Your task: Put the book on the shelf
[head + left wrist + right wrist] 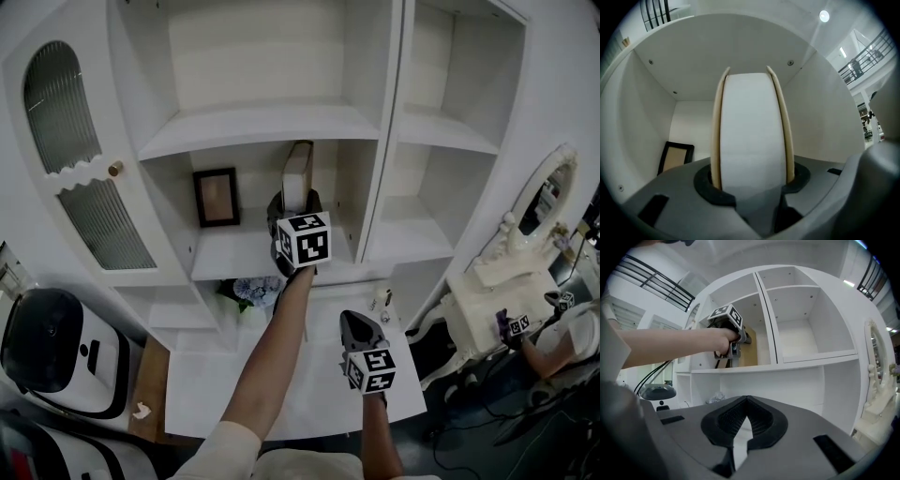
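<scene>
A thick book (298, 173) with tan covers and white pages stands upright in the middle compartment of the white shelf unit (234, 251). My left gripper (295, 202) reaches into that compartment and is shut on the book's lower part. In the left gripper view the book (752, 131) fills the gap between the two jaws of the left gripper (752, 182), page edge facing me. My right gripper (359, 330) hangs lower, over the white table, shut with nothing in it. The right gripper view shows its jaws (746, 416) closed, with the left gripper (729, 333) and the book (749, 348) at the shelf beyond.
A dark picture frame (217, 197) leans at the back left of the same compartment. Flowers (255, 289) lie below the shelf by a white table (309, 384). An arched glass door (75, 169) stands open at left. A white vanity (497, 281) and a person (553, 347) are at right.
</scene>
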